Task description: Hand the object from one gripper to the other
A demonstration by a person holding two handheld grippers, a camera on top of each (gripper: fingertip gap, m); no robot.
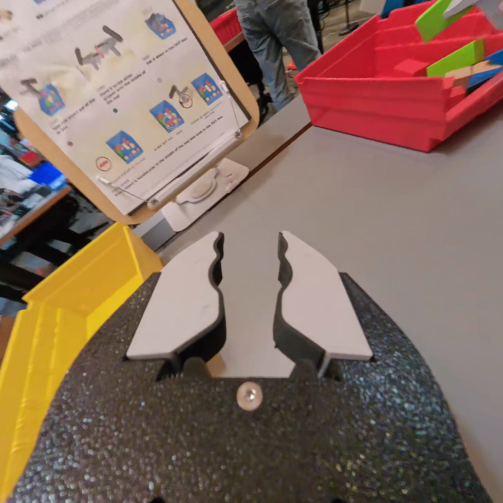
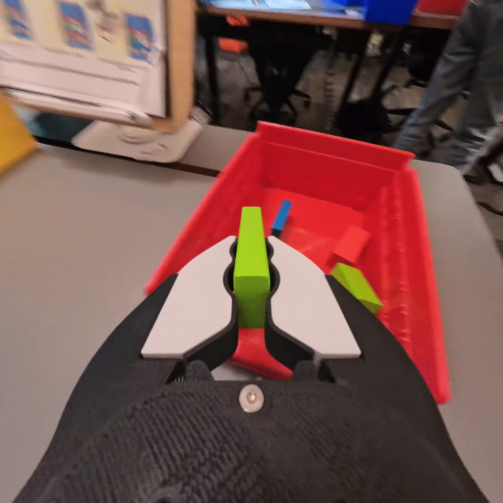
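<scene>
My right gripper (image 2: 251,239) is shut on a green block (image 2: 251,253), which stands out past the fingertips above the red bin (image 2: 334,160). The same green block (image 1: 441,23) shows at the top right of the left wrist view, held over the red bin (image 1: 381,119) by the right gripper's fingers (image 1: 460,8). My left gripper (image 1: 251,236) is open with nothing between its pads, low over the grey table (image 1: 381,245), well short of the red bin.
The red bin holds a second green block (image 2: 356,288), a red block (image 2: 351,245) and a blue block (image 2: 283,217). A yellow bin (image 1: 68,313) sits at the left. An instruction sheet on a stand (image 1: 122,95) stands at the table's back edge. A person's legs (image 1: 277,40) are beyond. There is about 35 cm between the tips of the two grippers.
</scene>
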